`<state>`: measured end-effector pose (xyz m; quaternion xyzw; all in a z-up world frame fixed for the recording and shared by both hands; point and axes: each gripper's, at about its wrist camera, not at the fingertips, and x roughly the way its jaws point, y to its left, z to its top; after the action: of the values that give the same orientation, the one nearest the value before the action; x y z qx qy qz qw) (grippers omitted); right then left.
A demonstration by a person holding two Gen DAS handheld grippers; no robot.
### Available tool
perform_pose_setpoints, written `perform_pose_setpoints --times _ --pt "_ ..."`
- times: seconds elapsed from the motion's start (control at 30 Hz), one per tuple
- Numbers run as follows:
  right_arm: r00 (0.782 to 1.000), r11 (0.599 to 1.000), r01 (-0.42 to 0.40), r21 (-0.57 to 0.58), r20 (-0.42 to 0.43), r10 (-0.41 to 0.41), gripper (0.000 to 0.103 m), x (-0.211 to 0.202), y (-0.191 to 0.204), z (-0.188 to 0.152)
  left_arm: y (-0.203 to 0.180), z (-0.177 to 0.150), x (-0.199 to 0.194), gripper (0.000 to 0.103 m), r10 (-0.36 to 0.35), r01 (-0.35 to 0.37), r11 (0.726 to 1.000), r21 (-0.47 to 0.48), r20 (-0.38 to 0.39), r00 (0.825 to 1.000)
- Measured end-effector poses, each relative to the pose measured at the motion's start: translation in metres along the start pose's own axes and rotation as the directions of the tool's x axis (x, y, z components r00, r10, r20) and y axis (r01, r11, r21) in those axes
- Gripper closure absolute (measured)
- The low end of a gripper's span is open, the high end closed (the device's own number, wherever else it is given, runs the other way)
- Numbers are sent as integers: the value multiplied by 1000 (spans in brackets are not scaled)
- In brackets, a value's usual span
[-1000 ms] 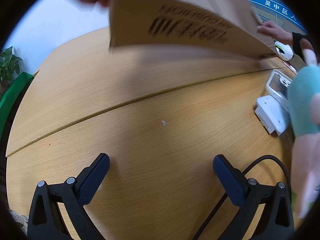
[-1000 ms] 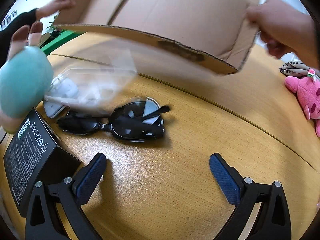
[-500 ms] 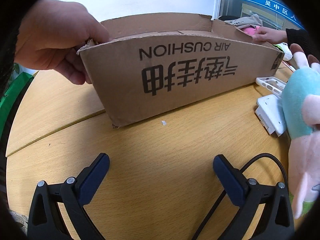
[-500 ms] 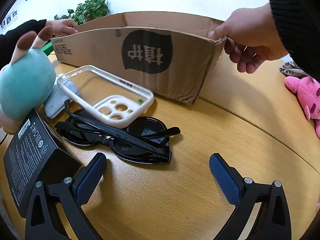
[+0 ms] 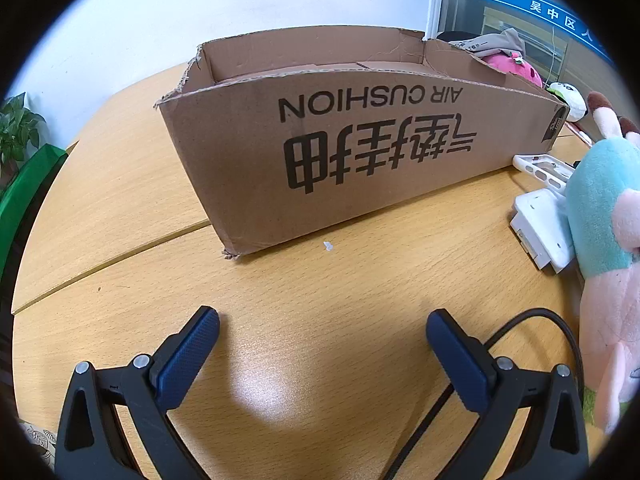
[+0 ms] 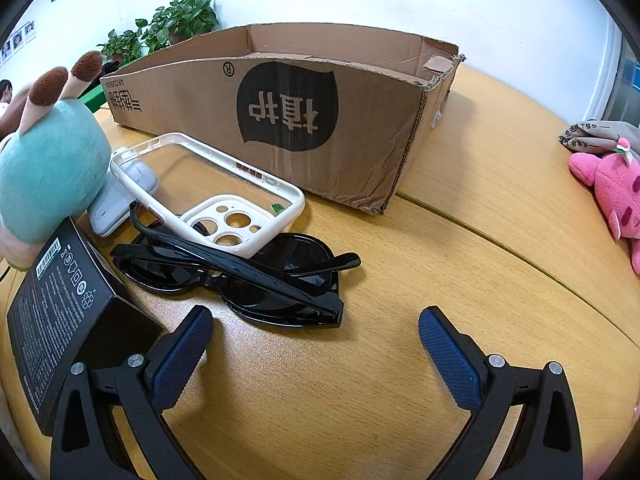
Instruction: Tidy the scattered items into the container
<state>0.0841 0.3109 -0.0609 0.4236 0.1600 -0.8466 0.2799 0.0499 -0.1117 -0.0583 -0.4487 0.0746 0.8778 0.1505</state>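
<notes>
Nothing is being held by either tool: the left gripper (image 5: 322,334) is being kept spread wide over bare table (image 5: 120,184), and the right gripper (image 6: 314,334) is likewise being kept wide apart with only wood between its blue pads (image 6: 182,354)

The cardboard box (image 6: 288,120), open at the top and printed upside down, is being shown standing on the table beyond both tools. The scattered things are being seen clustered ahead and to the left of the right gripper: black sunglasses (image 6: 248,280) folded just in front of its left pad, a white phone case (image 6: 208,192) resting partly on them, a black carton (image 6: 60,312) touching that same finger's side, a white charger (image 6: 116,200) and a teal plush toy (image 6: 48,168) further left. A pink plush (image 6: 616,196) is being seen well apart to the right.

The sunglasses are judged the likeliest first pick, and the right gripper is judged the nearer tool. Their long axis is lying roughly left to right, about in line with the gap between the pads, so a turn of the wrist is probably being called for, letting the pads close across the narrow folded frame
</notes>
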Motion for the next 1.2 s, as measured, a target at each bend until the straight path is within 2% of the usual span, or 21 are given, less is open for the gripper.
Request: perform_pose_setpoints --times 0.33,0.5,0.53,0.63,0.7,0.8,0.87,0.93,1.03,1.07,1.1,1.2 --pt "1000 999 19 27 -1 -19 0 8 7 0 0 0 0 0 2 -2 1000 -3 0 1000" --pt "1000 999 24 30 -1 -24 0 6 8 -2 0 8 0 0 29 -29 999 -41 -1 1000" --pt "999 999 32 39 -1 -32 0 7 10 -3 2 4 -3 0 41 -41 998 -52 -1 999" --pt "995 986 99 131 -39 -95 0 3 10 -10 1 -5 -11 0 7 -8 1000 -17 -40 999" --pt "986 969 159 189 -78 -146 0 -6 13 -12 4 -11 -18 1 35 -40 997 -70 -68 997" --pt "964 929 266 257 -53 -261 0 -34 24 -23 6 -20 -58 2 110 -105 977 -187 18 994" --pt "952 907 304 291 -47 -304 0 -54 33 -27 -2 -20 -96 2 162 -134 963 -234 104 981" --pt "946 898 313 310 -14 -324 0 -78 53 -22 -15 -16 -138 2 184 -129 955 -268 192 964" --pt "946 915 283 287 75 -316 0 -108 79 -3 -52 -4 -187 1 142 -68 971 -229 325 935" --pt "944 921 274 276 105 -312 0 -115 86 -1 -64 1 -196 1 106 -36 978 -204 345 933" --pt "940 928 267 260 143 -310 0 -121 100 2 -79 7 -202 1 49 11 986 -168 348 936" --pt "936 940 244 240 196 -293 0 -131 120 21 -110 21 -202 1 -20 59 992 -110 324 946"
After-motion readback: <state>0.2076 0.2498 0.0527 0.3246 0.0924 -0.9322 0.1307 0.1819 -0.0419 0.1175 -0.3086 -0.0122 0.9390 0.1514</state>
